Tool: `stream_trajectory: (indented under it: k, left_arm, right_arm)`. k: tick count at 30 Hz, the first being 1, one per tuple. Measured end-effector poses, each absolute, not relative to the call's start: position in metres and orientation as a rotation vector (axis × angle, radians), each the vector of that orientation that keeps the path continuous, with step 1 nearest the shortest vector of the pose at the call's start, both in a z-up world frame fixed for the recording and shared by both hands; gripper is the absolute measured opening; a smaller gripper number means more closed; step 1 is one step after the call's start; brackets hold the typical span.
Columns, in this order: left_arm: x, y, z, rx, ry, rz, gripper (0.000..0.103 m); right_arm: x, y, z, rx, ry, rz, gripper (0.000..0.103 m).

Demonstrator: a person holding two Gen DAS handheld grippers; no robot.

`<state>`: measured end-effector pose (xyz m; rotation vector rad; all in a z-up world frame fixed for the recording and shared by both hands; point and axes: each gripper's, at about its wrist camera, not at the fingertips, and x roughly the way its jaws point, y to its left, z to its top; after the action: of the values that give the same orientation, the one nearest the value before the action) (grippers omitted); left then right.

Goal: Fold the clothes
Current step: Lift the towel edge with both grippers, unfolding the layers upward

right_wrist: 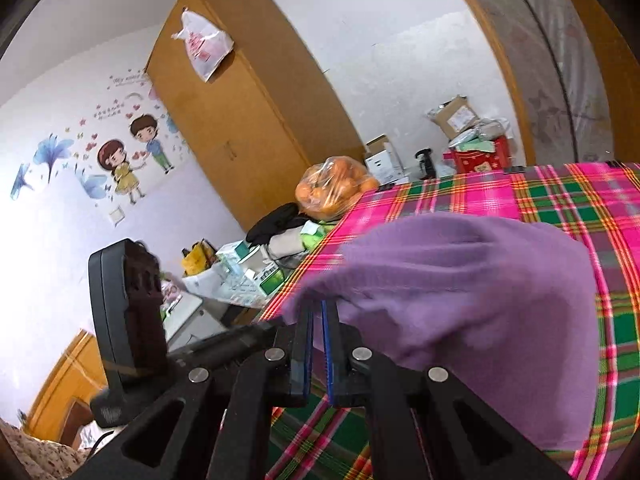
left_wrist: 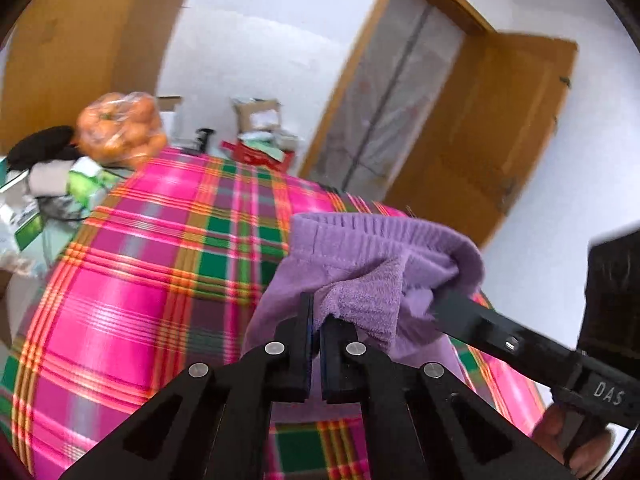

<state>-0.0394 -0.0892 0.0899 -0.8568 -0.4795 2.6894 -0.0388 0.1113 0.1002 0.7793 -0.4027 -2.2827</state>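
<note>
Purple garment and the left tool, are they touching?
Touching. The left wrist view shows the left tool shut on a bunched fold of the purple garment.

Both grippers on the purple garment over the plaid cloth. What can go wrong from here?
1. The left gripper seems to pinch only a thin edge of the purple garment, so it may slip out.
2. The right gripper grips close beside it, so the fabric bunches between them and may fold crooked.
3. The bag of oranges and clutter crowd the plaid cloth edge; a wide swing might snag them.
</note>
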Motion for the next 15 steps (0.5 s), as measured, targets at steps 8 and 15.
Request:
stream_trajectory:
  k: [8, 15]
  left_arm:
    - [-0.046, -0.140, 0.081, -0.881, -0.650, 2.793, 0.002]
    - [-0.036, -0.180, 0.090, -0.806, -0.737, 2.888, 0.002]
  right_arm:
    - [-0.036, 0.168, 0.070, 0.913, -0.467, -2.466, 0.007]
    - [-0.025, 0.199, 0.042, 1.063, -0.327, -2.661, 0.032]
